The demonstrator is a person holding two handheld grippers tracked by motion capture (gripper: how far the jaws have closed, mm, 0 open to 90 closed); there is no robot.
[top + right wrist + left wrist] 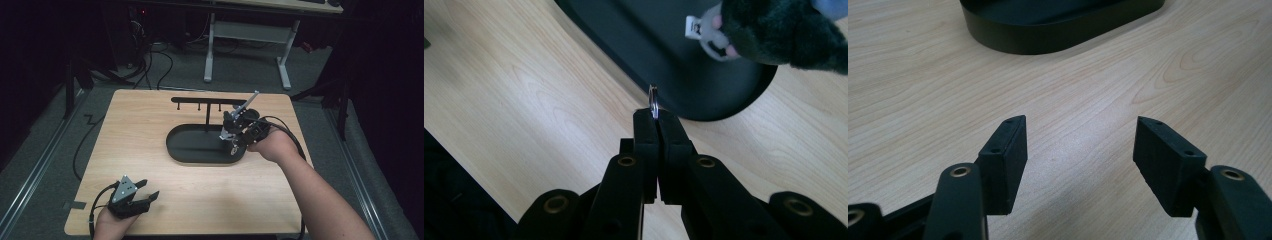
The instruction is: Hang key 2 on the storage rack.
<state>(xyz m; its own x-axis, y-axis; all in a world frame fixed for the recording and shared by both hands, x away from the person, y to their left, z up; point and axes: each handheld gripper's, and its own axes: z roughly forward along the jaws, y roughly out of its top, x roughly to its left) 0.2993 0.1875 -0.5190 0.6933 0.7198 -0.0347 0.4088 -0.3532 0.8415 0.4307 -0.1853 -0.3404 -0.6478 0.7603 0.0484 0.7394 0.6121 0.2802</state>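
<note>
Over the right end of the black oval tray (180, 150) on a wooden table (150, 200), the right gripper (655, 112) has its jaws pressed together on a thin metal key ring (653, 100), the ring standing edge-on above the tips. In the right gripper view a dark plush charm (784, 30) with a small white tag (694, 27) shows near it; whether it hangs from the ring is unclear. The step looks like carrying the ring to the peg rack (205, 101) rising from the tray. Next, the ring's opening would need to be lined up with one of the small pegs and slid on before the grip loosens. At the near left corner, the left gripper (1080, 150) rests with jaws apart, nothing between them.
</note>
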